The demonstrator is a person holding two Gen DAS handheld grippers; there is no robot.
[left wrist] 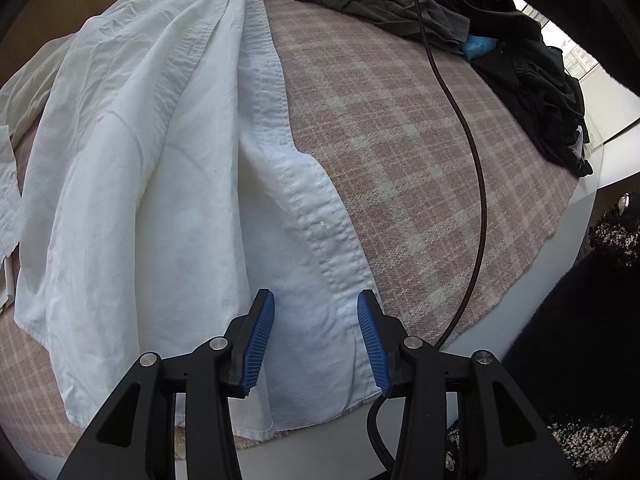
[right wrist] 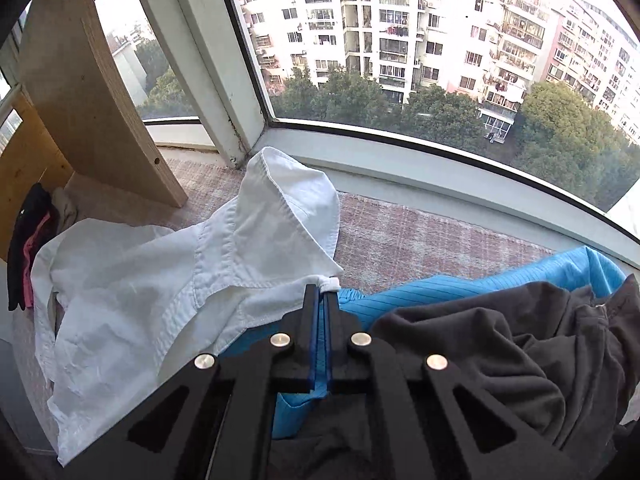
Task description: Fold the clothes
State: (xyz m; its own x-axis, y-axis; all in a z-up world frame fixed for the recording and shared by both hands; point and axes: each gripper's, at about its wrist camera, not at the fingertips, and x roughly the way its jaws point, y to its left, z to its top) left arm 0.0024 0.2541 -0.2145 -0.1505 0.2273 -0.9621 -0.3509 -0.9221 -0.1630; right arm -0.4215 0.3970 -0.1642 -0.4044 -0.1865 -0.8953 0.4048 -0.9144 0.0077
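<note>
A white shirt (left wrist: 160, 160) lies stretched along the pink checked cloth (left wrist: 400, 160). My left gripper (left wrist: 316, 308) is open, its blue pads either side of the shirt's button placket near the hem, just above it. In the right wrist view the shirt's collar end (right wrist: 160, 280) lies bunched with the collar standing up. My right gripper (right wrist: 322, 292) is shut on a pinch of the white shirt's edge at the collar end.
A pile of dark clothes (left wrist: 480, 12) with a blue garment (left wrist: 480, 46) lies at the far right; it also shows in the right wrist view (right wrist: 500, 352). A black cable (left wrist: 476, 168) crosses the cloth. A wooden panel (right wrist: 80, 100) and window (right wrist: 400, 60) stand behind.
</note>
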